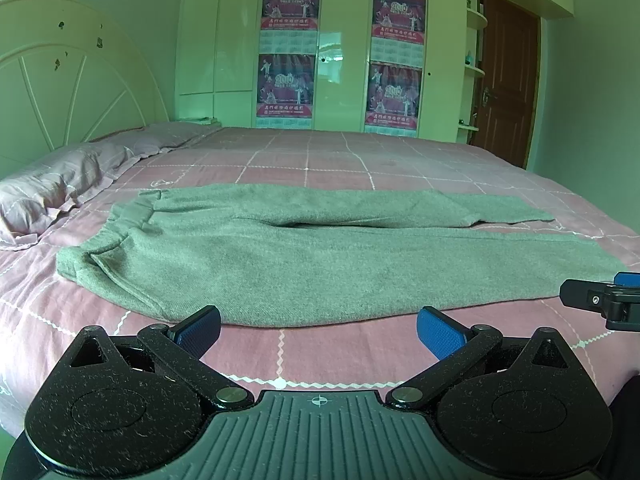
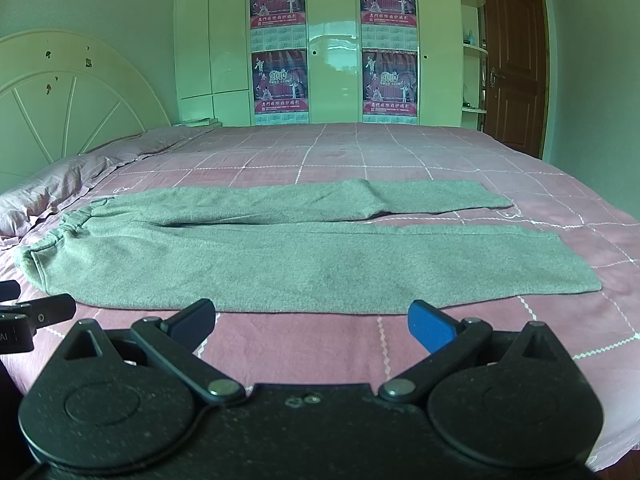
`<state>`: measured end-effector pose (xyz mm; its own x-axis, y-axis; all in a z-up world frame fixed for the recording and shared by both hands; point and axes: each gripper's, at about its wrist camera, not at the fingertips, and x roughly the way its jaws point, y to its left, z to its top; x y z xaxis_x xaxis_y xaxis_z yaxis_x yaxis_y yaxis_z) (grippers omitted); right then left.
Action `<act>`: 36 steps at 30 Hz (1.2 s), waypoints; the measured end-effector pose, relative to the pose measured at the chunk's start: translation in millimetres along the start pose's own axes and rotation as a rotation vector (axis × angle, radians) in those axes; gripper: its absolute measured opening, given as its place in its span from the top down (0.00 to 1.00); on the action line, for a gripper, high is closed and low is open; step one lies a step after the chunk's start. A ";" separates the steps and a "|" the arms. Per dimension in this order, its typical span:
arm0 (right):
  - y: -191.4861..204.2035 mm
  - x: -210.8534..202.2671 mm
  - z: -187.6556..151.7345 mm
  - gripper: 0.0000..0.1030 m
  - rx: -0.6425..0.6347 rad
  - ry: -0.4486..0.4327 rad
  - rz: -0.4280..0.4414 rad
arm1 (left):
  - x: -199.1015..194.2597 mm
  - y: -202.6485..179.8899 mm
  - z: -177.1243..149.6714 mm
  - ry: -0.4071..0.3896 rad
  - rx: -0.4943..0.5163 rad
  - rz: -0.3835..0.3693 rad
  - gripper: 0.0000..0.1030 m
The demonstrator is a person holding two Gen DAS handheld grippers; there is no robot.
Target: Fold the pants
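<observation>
Grey knit pants (image 1: 288,256) lie flat on the pink checked bed, waistband at the left, both legs stretched to the right; they also show in the right wrist view (image 2: 280,256). My left gripper (image 1: 318,330) is open and empty, just short of the near leg's front edge. My right gripper (image 2: 312,324) is open and empty, also just short of that edge, further right along the leg. Part of the right gripper (image 1: 600,300) shows at the right edge of the left wrist view, and part of the left gripper (image 2: 32,316) at the left edge of the right wrist view.
A pink pillow (image 1: 52,188) lies at the left by the white headboard (image 1: 72,76). White wardrobes with posters (image 1: 320,52) stand behind the bed. A brown door (image 1: 506,80) is at the back right. The pink bedspread (image 1: 340,164) stretches beyond the pants.
</observation>
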<state>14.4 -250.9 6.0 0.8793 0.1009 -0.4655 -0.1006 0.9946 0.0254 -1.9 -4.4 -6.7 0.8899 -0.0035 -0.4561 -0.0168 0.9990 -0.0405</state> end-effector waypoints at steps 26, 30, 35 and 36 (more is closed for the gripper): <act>0.4 2.0 -3.3 0.06 0.003 0.007 0.000 | 2.8 -2.8 0.1 0.010 0.003 -0.003 0.00; 1.2 5.8 -6.9 0.06 0.002 0.018 -0.001 | 4.1 -3.2 -1.2 0.016 0.004 -0.001 0.00; 1.6 6.1 -7.1 0.06 0.001 0.022 0.001 | 5.2 -3.8 -1.2 0.017 0.004 -0.001 0.00; 1.7 6.0 -7.0 0.06 0.001 0.021 0.000 | 5.2 -3.7 -1.1 0.017 0.004 0.000 0.00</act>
<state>16.3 -248.8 -3.0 0.8692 0.1008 -0.4841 -0.1005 0.9946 0.0266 2.3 -8.2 -9.9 0.8822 -0.0047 -0.4708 -0.0147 0.9992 -0.0374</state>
